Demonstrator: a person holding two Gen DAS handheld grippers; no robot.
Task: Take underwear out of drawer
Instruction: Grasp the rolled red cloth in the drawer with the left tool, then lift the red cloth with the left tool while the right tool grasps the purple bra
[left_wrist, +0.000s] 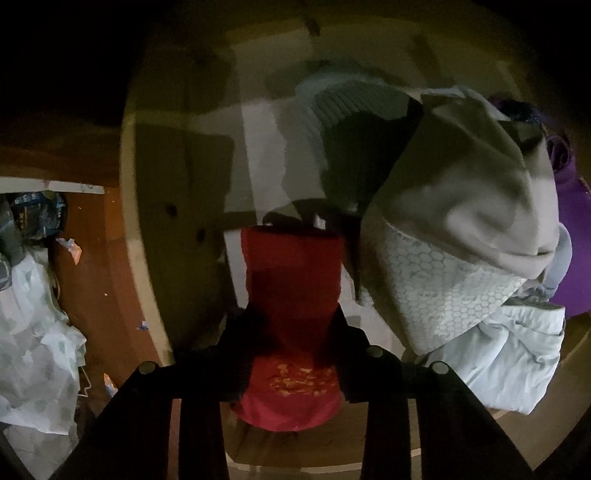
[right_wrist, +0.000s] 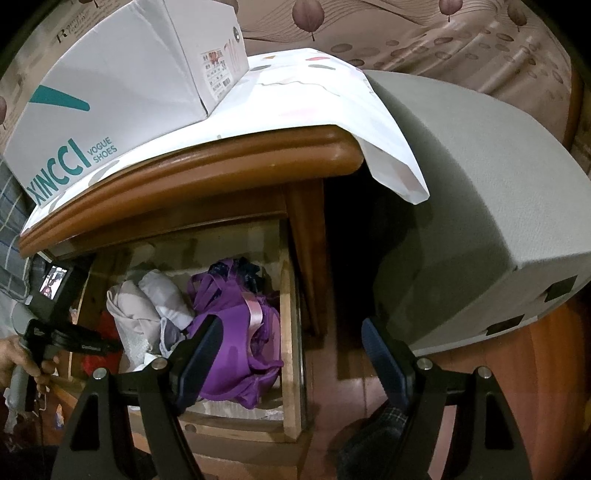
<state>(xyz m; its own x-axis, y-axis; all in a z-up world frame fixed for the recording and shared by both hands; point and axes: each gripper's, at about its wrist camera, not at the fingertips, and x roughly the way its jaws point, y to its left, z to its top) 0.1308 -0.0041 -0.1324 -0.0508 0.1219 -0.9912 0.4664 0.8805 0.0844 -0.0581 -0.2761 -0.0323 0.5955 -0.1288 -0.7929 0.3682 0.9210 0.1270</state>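
Two pairs of tongs are in play, and I take them from the left. My left tongs (left_wrist: 291, 236) point down into the open wooden drawer (right_wrist: 290, 332), and a dark red cloth piece with a worn yellow print (left_wrist: 291, 306) runs up between their arms; the tips are lost in shadow, so I judge them clamped on it but cannot see the pads. Beside it, to the right, sit a pale grey folded garment with a honeycomb-patterned band (left_wrist: 454, 266) and, further right, a bundle of purple satin underwear with a pink ribbon (right_wrist: 236, 332), both still inside the drawer. Rightmost, my right tongs (right_wrist: 291, 354) hang with jaws wide apart and nothing between them, over the drawer's right edge and the red-brown floor. A white shoebox with teal lettering (right_wrist: 110, 85) rests on the wooden bedside table (right_wrist: 229, 158) above. I reckon the task is at its early middle: drawer opened, one piece apparently gripped, not yet lifted clear; the lift-out remains.
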